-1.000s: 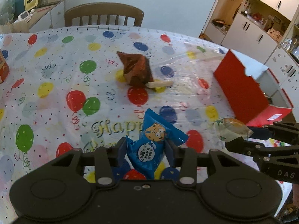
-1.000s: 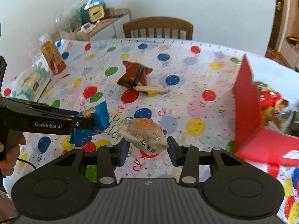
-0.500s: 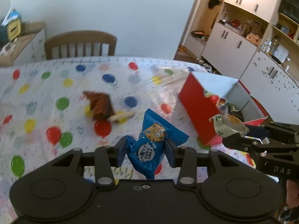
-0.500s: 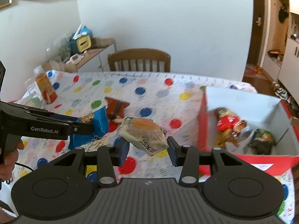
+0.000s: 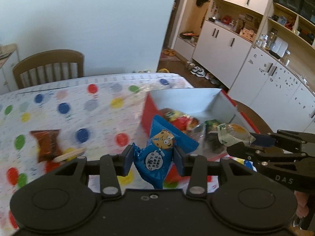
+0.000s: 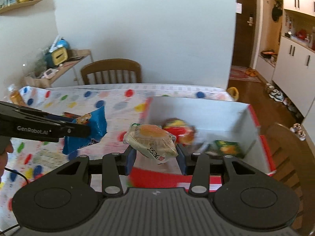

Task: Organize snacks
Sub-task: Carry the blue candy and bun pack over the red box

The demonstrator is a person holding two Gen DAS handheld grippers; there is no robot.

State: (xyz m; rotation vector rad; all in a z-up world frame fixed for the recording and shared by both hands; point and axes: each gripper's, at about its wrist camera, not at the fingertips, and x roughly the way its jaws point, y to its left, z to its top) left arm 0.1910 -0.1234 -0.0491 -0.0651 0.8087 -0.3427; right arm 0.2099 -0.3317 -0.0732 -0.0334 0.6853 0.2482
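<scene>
Left wrist only: brown wrapper [image 5: 47, 145].

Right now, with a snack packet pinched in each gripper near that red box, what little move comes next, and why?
Probably carry both a bit farther over the red box, then let go. The blue cookie packet in the left gripper and the clear-wrapped pastry in the right gripper are both raised near its open top, where other snacks already lie.

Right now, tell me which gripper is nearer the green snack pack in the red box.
Right. The right gripper is just short of the green pack; the left gripper is farther back.
</scene>
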